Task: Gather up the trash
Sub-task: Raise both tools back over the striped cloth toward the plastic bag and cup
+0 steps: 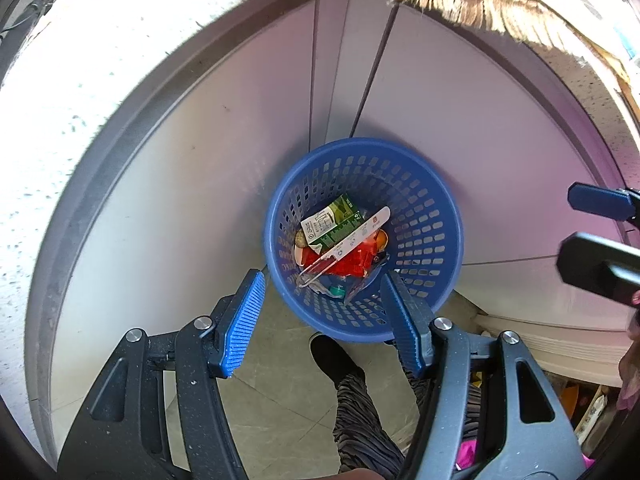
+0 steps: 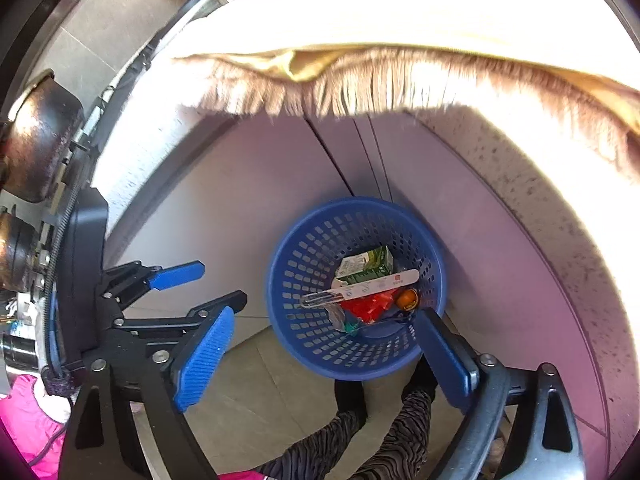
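A blue perforated waste basket stands on the tiled floor against grey cabinet doors; it also shows in the right wrist view. In it lie a green and white carton, a long white packet, red wrapping and an orange item. My left gripper is open and empty, held above the basket's near rim. My right gripper is open and empty too, above the basket. The left gripper's blue fingers show at the left of the right wrist view.
A speckled white countertop curves over the cabinets. A fringed yellow cloth hangs over its edge. Dark pots sit on the far left. The person's legs and dark shoe stand below the basket.
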A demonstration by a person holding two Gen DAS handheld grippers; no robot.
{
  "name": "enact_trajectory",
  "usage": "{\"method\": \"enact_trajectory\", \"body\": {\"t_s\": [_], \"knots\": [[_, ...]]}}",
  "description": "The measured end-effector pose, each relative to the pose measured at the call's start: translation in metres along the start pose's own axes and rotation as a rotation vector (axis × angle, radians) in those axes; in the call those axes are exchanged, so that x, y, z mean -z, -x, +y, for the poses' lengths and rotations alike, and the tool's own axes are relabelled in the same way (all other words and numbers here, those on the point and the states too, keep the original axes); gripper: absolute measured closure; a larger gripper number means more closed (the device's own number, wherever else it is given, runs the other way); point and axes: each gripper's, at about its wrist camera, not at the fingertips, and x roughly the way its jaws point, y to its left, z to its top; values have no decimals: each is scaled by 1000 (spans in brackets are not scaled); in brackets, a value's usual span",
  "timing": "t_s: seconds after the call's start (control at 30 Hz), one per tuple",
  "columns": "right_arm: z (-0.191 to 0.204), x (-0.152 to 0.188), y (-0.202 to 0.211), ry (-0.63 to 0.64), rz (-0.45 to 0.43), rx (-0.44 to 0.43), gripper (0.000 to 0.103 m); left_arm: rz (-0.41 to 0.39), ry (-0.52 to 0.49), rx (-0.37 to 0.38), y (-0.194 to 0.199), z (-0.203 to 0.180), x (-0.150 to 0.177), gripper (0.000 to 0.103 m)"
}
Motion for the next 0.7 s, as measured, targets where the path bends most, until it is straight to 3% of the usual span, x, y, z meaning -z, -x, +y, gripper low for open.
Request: {"method": "enact_trajectory", "body": {"t_s": [0.07, 0.3, 0.7], "knots": [[2, -1, 7, -3, -13, -14, 0, -9, -5, 1, 6, 2, 0, 41], [10, -6, 34, -7, -48, -27, 0, -46, -11, 16, 30, 7, 2, 41], [18, -31, 111, -26, -207, 47, 0, -196, 0, 58, 99, 17, -15, 41]]}}
